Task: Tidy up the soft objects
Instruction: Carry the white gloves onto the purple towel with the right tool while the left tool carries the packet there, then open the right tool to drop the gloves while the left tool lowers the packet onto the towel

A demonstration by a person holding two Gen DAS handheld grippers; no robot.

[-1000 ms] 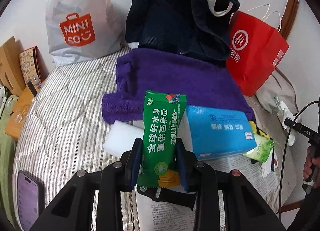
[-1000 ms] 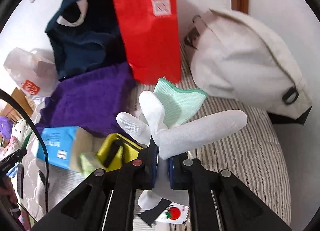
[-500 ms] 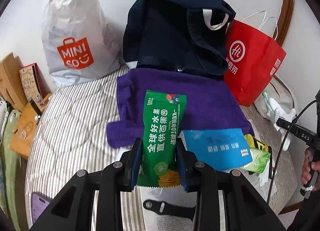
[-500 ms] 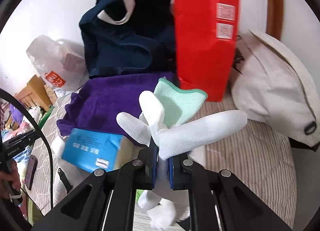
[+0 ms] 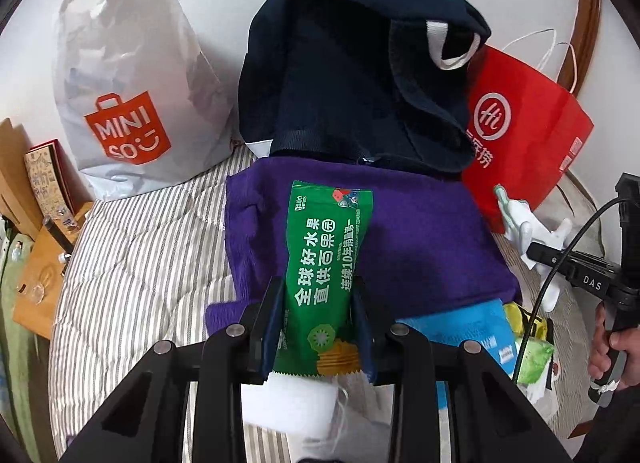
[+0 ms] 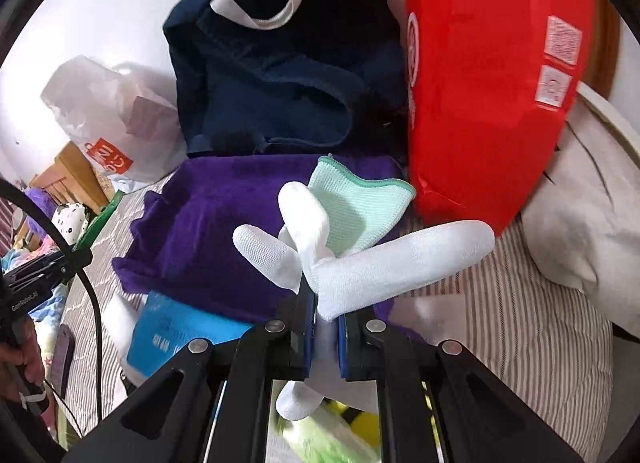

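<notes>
A striped bed (image 5: pixel 132 263) against a white wall is crowded with bags and cloth. The left hand-held gripper (image 5: pixel 318 327) is pinched on a green snack packet (image 5: pixel 326 271), held above the near edge of a purple towel (image 5: pixel 420 247). The right hand-held gripper (image 6: pixel 322 337) is pressed together on a white glove (image 6: pixel 384 267) with a mint cuff, just ahead of which the red bag (image 6: pixel 480 83) stands. The glove is gripped only at a narrow fold, so it could slip out if swung. The slick packet could slide downward between the pads. A dangling glove finger could snag the red bag and tip it.
</notes>
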